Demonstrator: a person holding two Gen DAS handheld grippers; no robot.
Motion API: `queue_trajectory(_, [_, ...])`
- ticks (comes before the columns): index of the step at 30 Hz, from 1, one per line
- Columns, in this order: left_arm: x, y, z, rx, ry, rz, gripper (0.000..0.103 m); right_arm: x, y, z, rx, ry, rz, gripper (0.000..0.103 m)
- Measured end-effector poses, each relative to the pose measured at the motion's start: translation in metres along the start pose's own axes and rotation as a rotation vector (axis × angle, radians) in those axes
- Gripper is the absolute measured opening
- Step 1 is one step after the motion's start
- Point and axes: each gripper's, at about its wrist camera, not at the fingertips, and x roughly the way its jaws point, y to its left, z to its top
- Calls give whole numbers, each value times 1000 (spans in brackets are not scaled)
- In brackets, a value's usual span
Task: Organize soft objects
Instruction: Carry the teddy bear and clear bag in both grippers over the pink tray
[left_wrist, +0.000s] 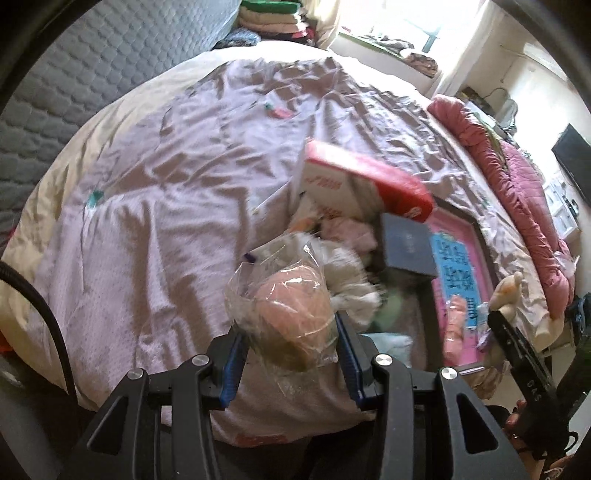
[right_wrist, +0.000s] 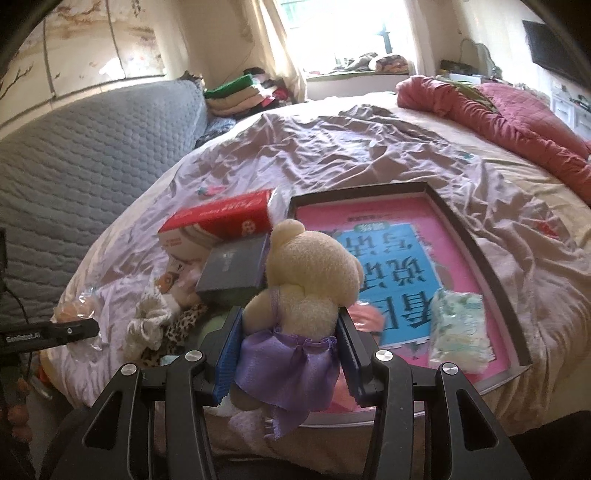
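Our left hand-held gripper (left_wrist: 291, 334) clamps a clear bag (left_wrist: 284, 295), contents blurred, above the bed (left_wrist: 155, 177). Our right hand-held gripper (right_wrist: 290, 343) grips a teddy (right_wrist: 306, 280), hiding part of the tray (right_wrist: 476, 236).

The left gripper (right_wrist: 85, 329), seen from the right wrist view, carries the white wording "GenRobot.AI" on its black side. The pink and blue sheet (right_wrist: 388, 258) in the tray shows large Chinese characters, upside down. The red box (right_wrist: 221, 218) bears white print too blurred to read.
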Motion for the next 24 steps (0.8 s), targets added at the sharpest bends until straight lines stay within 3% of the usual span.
queue_trajectory(10, [-11,-71,-1,123,-19,-47,45,-33,-32,11,43,-80,-50,50])
queue_trajectory(24, [-17,-147,-13,254,-23,-114,45,-51,-66,13,127,-112,-66,50])
